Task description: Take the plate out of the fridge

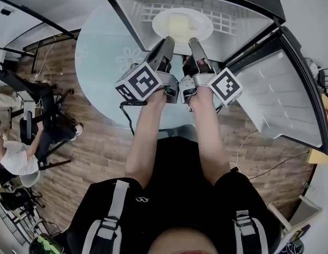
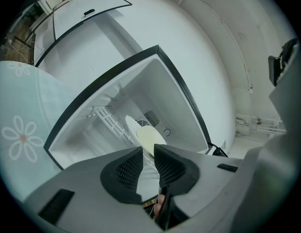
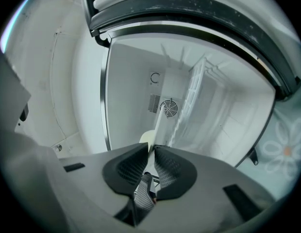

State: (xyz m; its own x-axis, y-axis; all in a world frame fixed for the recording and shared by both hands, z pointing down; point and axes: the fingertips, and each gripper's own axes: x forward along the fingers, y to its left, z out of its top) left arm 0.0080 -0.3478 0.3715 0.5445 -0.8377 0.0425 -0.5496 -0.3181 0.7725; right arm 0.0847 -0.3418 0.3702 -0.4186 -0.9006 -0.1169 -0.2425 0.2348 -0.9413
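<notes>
Fridge (image 1: 133,15) is open, with its door (image 1: 283,97) swung to the right. Plate (image 1: 182,24) lies flat on the wire shelf (image 1: 230,21) inside, near the front. Left gripper (image 1: 167,42) and right gripper (image 1: 196,44) sit side by side at the plate's near rim. Both claws are narrow, each pinched on that rim, left one left of centre, right one right of centre.

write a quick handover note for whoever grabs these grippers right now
Left gripper: closed on the near rim of the plate.
Right gripper: closed on the same rim, just beside the left one.
Plate: inside the fridge, over the wire shelf.
Done: door open, plate gripped.
Left: draw the plate out, probably keeping it level.
</notes>
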